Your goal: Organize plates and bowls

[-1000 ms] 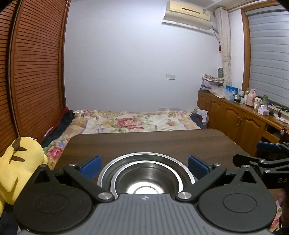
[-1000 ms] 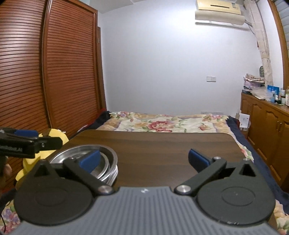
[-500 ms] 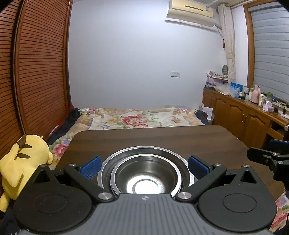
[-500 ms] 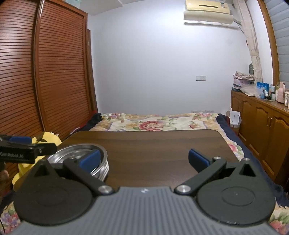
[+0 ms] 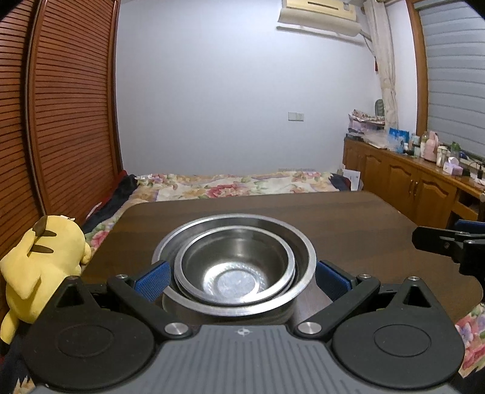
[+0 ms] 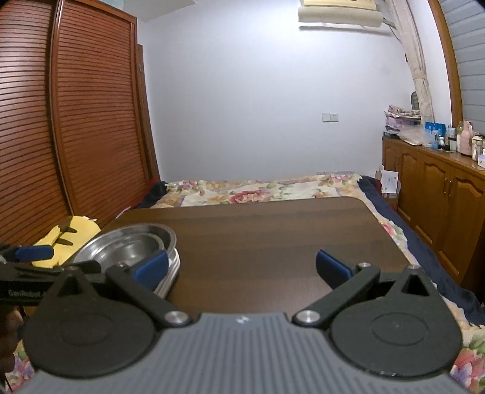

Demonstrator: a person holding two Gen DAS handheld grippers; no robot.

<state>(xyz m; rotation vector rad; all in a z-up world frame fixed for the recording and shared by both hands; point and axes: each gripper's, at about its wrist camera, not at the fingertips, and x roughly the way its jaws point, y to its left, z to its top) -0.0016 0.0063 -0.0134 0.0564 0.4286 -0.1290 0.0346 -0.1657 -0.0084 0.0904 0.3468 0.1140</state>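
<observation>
We hold the left gripper (image 5: 241, 277) spread wide around the nested steel bowls (image 5: 235, 263). Our right gripper (image 6: 241, 266) gapes empty above the table (image 6: 272, 230).

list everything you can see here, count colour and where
bowls: a nested stack, at least two, steel, near left of table
table: one, dark brown, in front of bed
plush toy: one, yellow, left of table
bed: one, floral cover, behind table
wardrobe doors: red-brown slats, left wall
cabinets: brown, right wall, cluttered top
air conditioner: one, cream, upper right
left gripper: open, around bowl stack
right gripper: open, over bare table
</observation>
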